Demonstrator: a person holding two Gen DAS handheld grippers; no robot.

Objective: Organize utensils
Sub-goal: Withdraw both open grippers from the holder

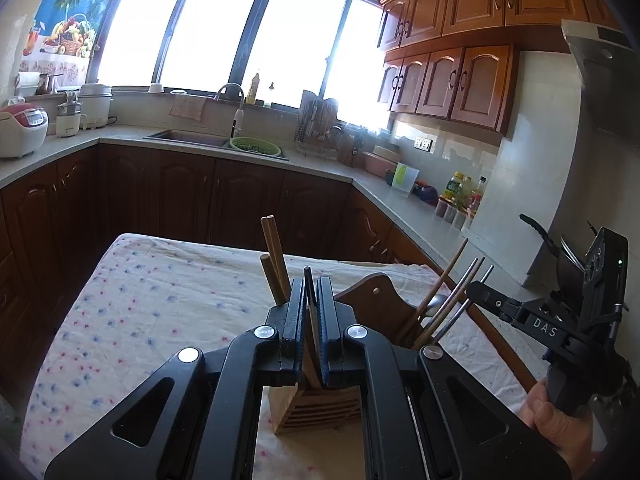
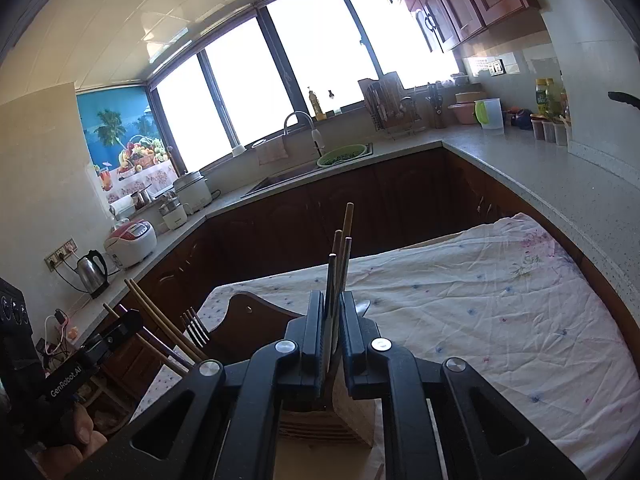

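A wooden utensil holder (image 1: 316,404) stands on the floral tablecloth (image 1: 160,304), right under both grippers. My left gripper (image 1: 311,292) is shut on a thin dark utensil handle (image 1: 309,284) that stands in the holder's left part, beside two wooden chopsticks (image 1: 276,264). My right gripper (image 2: 335,312) is shut on a metal chopstick (image 2: 330,280) that stands in the holder (image 2: 344,412) with other sticks (image 2: 347,232). In the left wrist view the right gripper (image 1: 476,288) shows at the right by several wooden and metal sticks (image 1: 452,304). A fork (image 2: 196,326) stands in the holder's left side.
The holder has a dark wooden back plate (image 1: 376,300). A stone counter (image 1: 404,204) with a sink (image 1: 192,138), bottles (image 1: 460,192) and a dish rack (image 1: 320,128) runs around the table. A rice cooker (image 2: 130,242) and a kettle (image 2: 93,272) stand on the left counter.
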